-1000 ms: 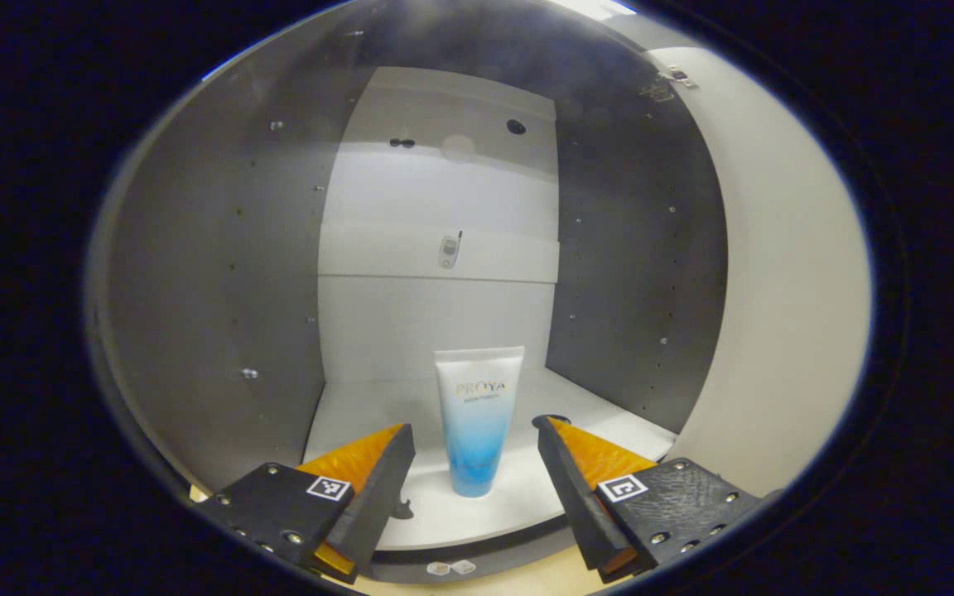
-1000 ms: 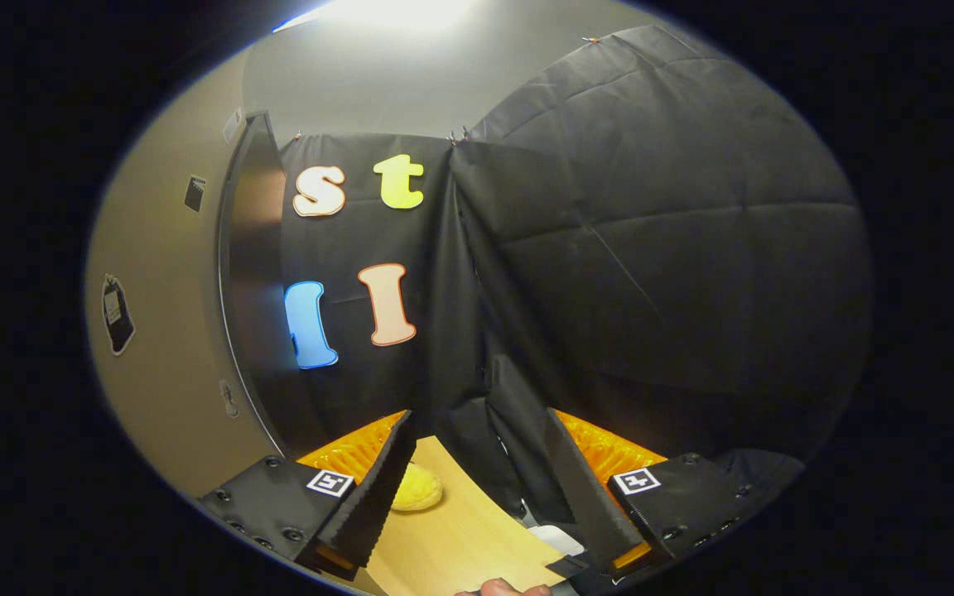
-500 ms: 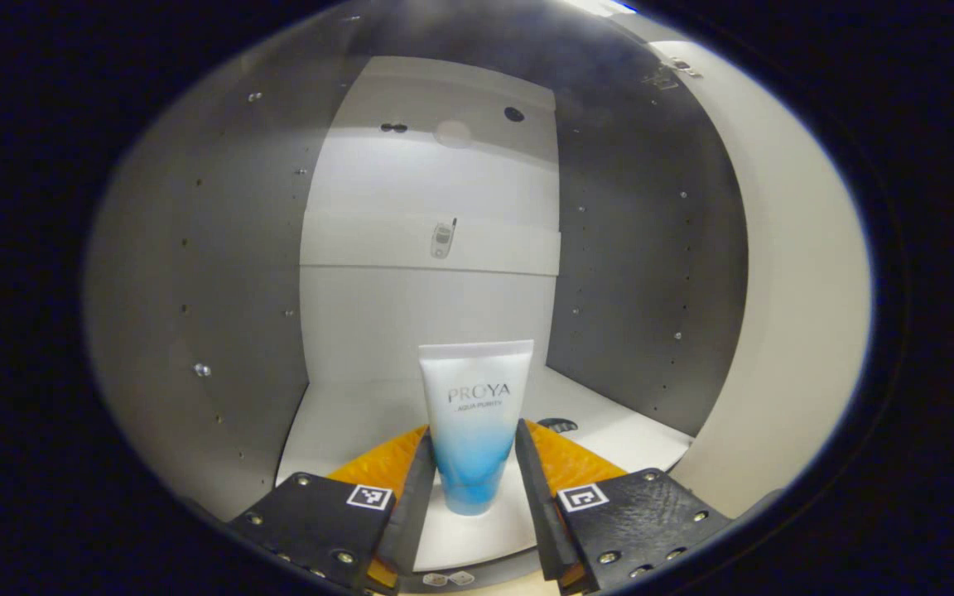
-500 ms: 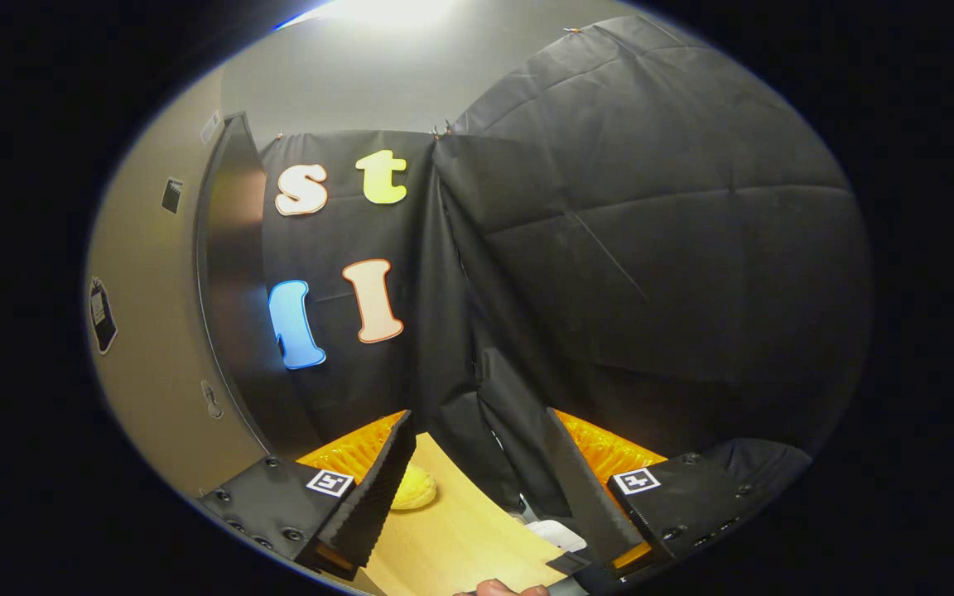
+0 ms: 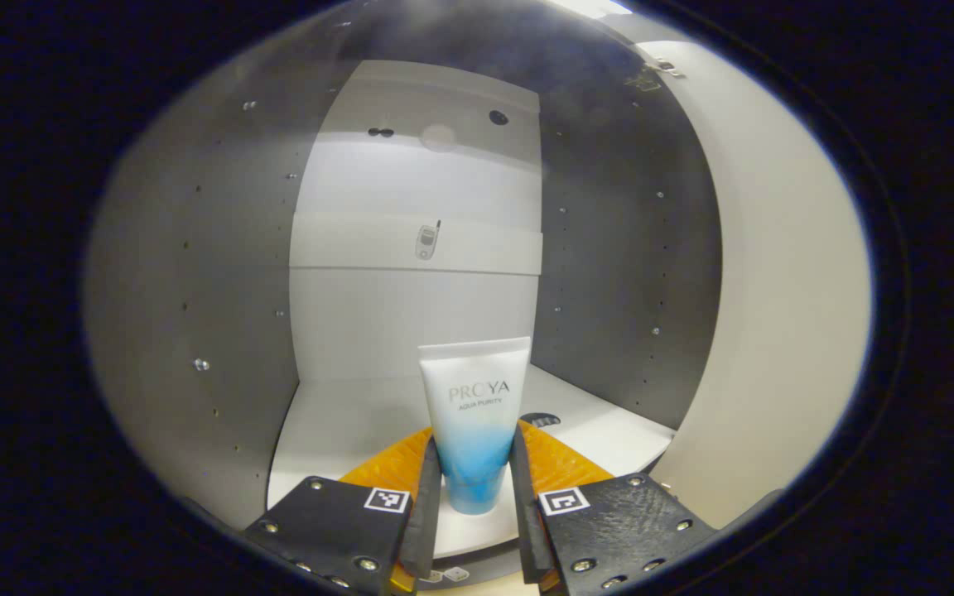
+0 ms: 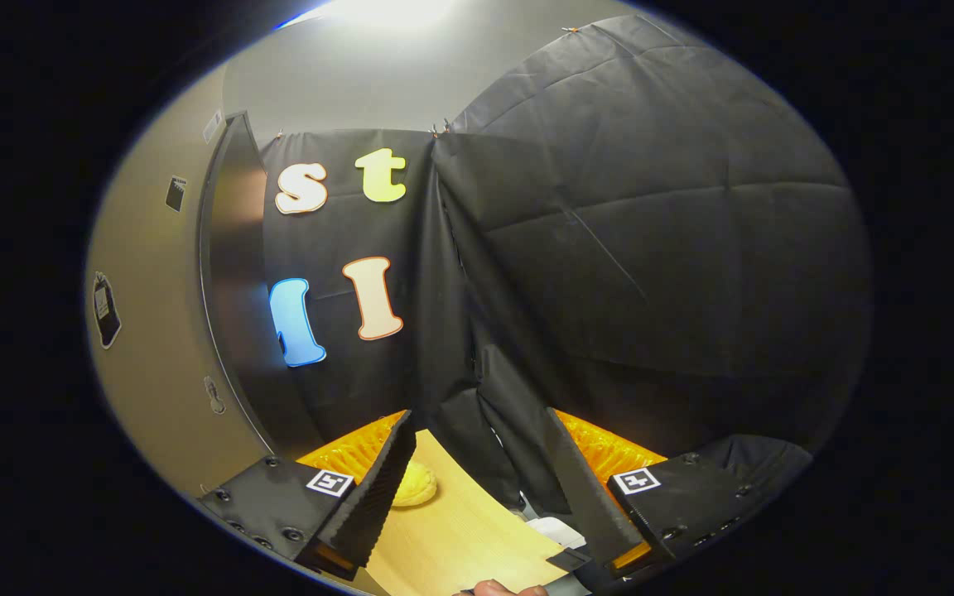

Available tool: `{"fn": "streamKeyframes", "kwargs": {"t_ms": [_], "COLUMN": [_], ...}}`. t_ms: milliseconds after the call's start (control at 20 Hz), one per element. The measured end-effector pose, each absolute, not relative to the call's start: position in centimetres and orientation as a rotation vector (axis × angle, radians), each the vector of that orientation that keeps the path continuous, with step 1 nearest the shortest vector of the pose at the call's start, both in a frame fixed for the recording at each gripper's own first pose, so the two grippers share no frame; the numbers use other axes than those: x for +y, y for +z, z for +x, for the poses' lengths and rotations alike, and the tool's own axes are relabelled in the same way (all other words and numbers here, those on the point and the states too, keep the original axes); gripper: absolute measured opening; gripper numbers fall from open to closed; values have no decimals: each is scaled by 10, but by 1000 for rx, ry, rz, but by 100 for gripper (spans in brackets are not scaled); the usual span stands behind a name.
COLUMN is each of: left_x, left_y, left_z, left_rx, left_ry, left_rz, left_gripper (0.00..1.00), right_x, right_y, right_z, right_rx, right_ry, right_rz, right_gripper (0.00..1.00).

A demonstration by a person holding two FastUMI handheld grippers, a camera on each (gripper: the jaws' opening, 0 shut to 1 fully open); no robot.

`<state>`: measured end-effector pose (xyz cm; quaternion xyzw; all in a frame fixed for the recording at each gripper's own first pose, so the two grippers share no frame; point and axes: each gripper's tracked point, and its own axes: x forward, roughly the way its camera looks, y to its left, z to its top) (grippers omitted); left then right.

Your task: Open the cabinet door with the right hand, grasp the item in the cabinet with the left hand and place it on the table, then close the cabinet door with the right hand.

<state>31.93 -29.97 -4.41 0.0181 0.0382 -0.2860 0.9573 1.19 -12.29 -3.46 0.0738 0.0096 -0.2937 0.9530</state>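
Observation:
A white tube fading to blue [image 5: 473, 389] stands cap-down on the white cabinet floor [image 5: 336, 422], between grey side walls. My left gripper [image 5: 474, 451] is inside the cabinet, shut on the tube's blue lower part with one finger pressing each side. The open cabinet door [image 5: 775, 331] is the pale panel on the right of the left gripper view. In the right gripper view the door [image 6: 233, 273] shows edge-on at the left. My right gripper [image 6: 479, 418] is open with nothing between its fingers, over the wooden table [image 6: 460, 538], facing the black cloth wall.
A small yellow object [image 6: 415, 488] lies on the table behind the right gripper's left finger. A white item [image 6: 556, 530] sits at the table's far edge. A fingertip of a hand [image 6: 498, 589] shows at the bottom. A beige wall [image 6: 154, 348] runs beside the door.
My left gripper moved deeper into the cabinet and its fingers went from wide open to pressing on the tube. The right gripper has barely shifted.

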Motion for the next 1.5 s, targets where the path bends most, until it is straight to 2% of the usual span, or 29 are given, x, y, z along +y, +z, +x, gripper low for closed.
{"fn": "streamKeyframes", "kwargs": {"t_ms": [100,150,200,400,550,600,650,700,800,1000,1100,1200,1500], "left_x": [-301,-301,-301,-298,-291,-289,-285,-279,-266,-235,-214,-186,-112], "left_y": [-44,-44,-43,-39,-27,-22,-16,-9,-1,6,1,-9,-60], "left_z": [317,317,315,308,292,285,277,269,253,227,216,207,174], "left_rx": [69,64,65,57,45,38,28,20,7,-8,-8,-22,23], "left_ry": [-583,-574,-573,-579,-592,-597,-605,-611,-611,-577,-559,-524,-442], "left_rz": [46,44,36,43,31,28,25,22,11,-6,-10,27,19], "left_gripper": [43,41,40,36,38,40,40,40,36,39,40,35,35], "right_x": [-121,-121,-120,-119,-118,-118,-116,-115,-112,-101,-95,-92,-80], "right_y": [-36,-36,-36,-35,-33,-32,-30,-27,-23,-15,-11,-7,6], "right_z": [11,11,11,6,2,1,1,1,2,8,11,11,3], "right_rx": [22,22,21,21,14,10,2,-7,-15,-32,-41,-47,-55], "right_ry": [-594,-595,-597,-603,-605,-605,-600,-595,-592,-569,-555,-550,-552], "right_rz": [150,147,142,129,138,145,152,156,150,141,136,123,80], "right_gripper": [98,93,98,98,98,93,93,98,98,98,98,98,98]}}
